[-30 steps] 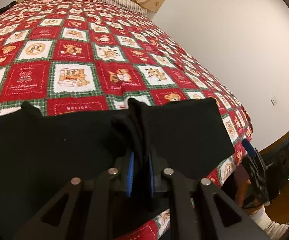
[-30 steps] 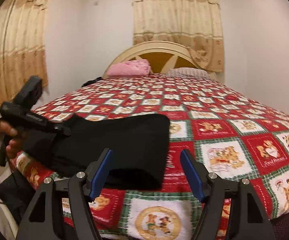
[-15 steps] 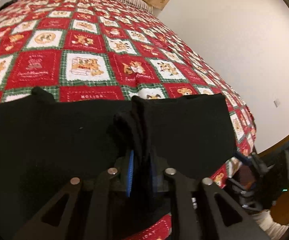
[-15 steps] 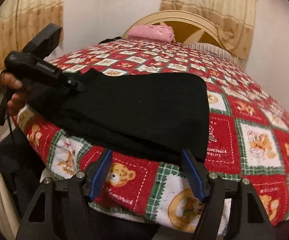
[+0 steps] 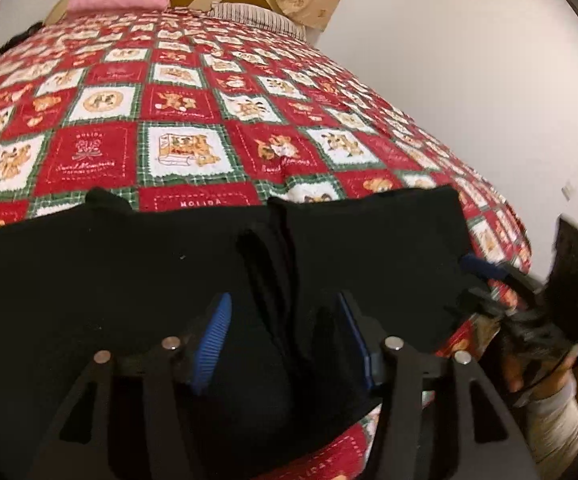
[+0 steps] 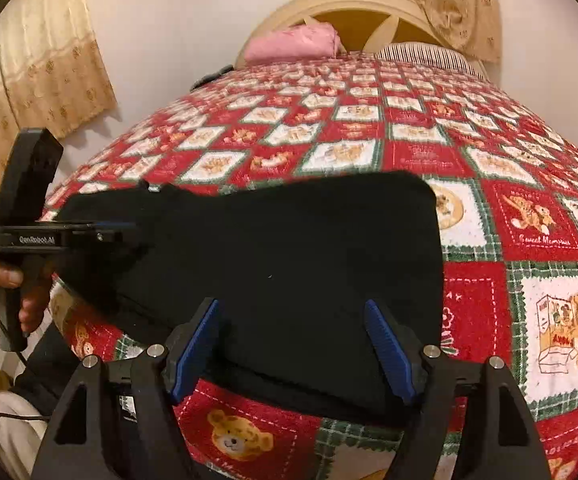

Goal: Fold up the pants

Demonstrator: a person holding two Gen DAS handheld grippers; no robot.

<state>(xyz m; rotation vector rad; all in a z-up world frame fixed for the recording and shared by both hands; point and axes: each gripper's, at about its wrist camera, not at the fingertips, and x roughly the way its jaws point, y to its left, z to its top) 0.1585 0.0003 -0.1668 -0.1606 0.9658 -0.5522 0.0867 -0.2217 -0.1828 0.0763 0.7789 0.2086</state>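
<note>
pants [image 6: 289,256]: black, folded flat at the bed's [image 6: 549,264] near edge, ready for another fold | left gripper [image 5: 285,340]: jaws just opened, releasing the bunched ridge between them | right gripper [image 6: 293,344]: jaws apart, straddling the near hem, unclamped

Bed [image 6: 469,128] fills most of both views, covered by a red, white and green checked quilt [image 5: 193,120] with teddy-bear squares; arched cream headboard [image 6: 369,8] with tan inset panels at the far end; pink pillow [image 6: 293,42] and striped pillow [image 6: 425,54] lie against it; beige patterned curtains [image 6: 37,52] hang left of the bed and behind the headboard; walls [image 5: 469,72] plain white; small wall socket [image 5: 567,189] on the wall to the right of the bed; warm indoor light.
</note>
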